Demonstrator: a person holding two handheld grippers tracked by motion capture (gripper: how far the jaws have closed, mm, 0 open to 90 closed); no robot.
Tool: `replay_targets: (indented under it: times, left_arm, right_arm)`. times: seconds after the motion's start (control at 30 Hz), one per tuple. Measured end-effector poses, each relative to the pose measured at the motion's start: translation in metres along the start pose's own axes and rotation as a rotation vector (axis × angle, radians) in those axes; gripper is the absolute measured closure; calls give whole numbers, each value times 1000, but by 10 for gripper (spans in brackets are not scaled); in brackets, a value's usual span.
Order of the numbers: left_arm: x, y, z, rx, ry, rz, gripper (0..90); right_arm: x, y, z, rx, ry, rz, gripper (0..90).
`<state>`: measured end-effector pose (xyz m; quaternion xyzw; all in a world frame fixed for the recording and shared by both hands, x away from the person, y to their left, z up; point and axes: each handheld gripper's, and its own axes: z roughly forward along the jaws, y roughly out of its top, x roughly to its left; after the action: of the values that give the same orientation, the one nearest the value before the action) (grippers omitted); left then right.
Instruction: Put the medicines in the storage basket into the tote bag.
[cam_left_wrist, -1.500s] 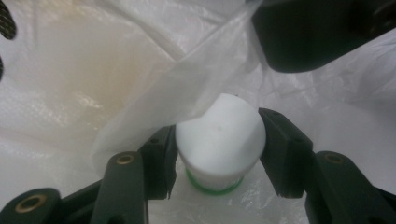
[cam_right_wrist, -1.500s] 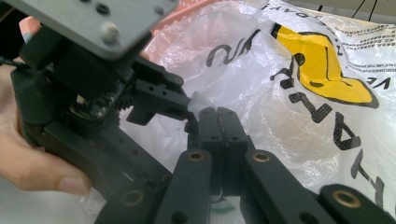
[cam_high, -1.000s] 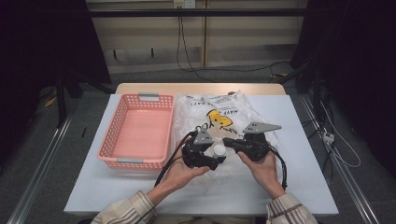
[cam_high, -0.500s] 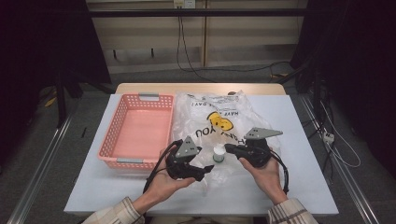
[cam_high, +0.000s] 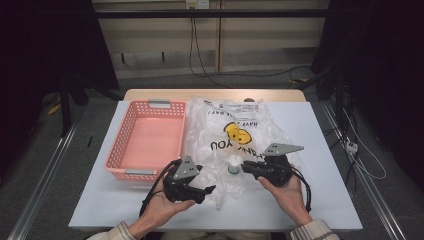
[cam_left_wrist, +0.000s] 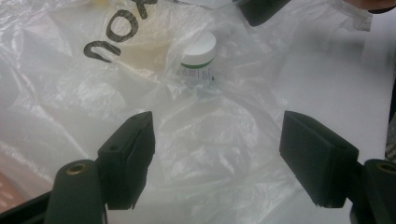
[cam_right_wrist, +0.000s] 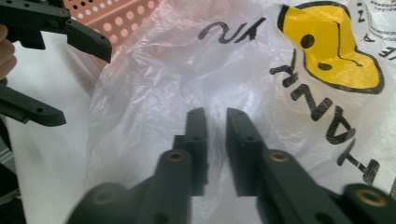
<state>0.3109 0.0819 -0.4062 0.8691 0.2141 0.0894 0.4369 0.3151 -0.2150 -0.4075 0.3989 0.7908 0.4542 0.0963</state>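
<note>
Now the small bottle (cam_left_wrist: 198, 57) lies inside the plastic bag (cam_left_wrist: 196, 135), beyond the left gripper (cam_left_wrist: 219, 154) fingers (cam_left_wrist: 130, 158).

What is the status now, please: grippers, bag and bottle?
Left gripper open, clear of plastic bag. Right gripper jaws just opening, thin gap, bag film between. Small white bottle upright at the bag. Nothing blocking.

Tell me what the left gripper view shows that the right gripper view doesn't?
Left gripper view alone: a small white jar with a green band, seen through the plastic, and that gripper's own wide-apart jaws.

Right gripper view alone: the bag's yellow smiley, a corner of the pink basket, and its own jaws, a narrow gap between them, having just been opening with only a wisp of plastic there.

Both: the crinkled clear bag with black lettering, the white table, and the other gripper farther off.
</note>
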Motion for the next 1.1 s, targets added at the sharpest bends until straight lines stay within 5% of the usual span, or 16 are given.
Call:
replay_targets:
  times: [0.23, 0.43, 1.1]
  left_arm:
    - [-1, -9, -13, -13, 15, -18, 235]
    - [-2, -18, -20, -7, 30, -24, 215]
    - [-9, -40, -20, -2, 28, -40, 166]
  right_arm:
    - [-1, -1, -15, -55, -9, 10, 537]
    - [3, 1, -34, -91, -66, 21, 333]
    - [-8, -21, -75, -123, -194, 54, 241]
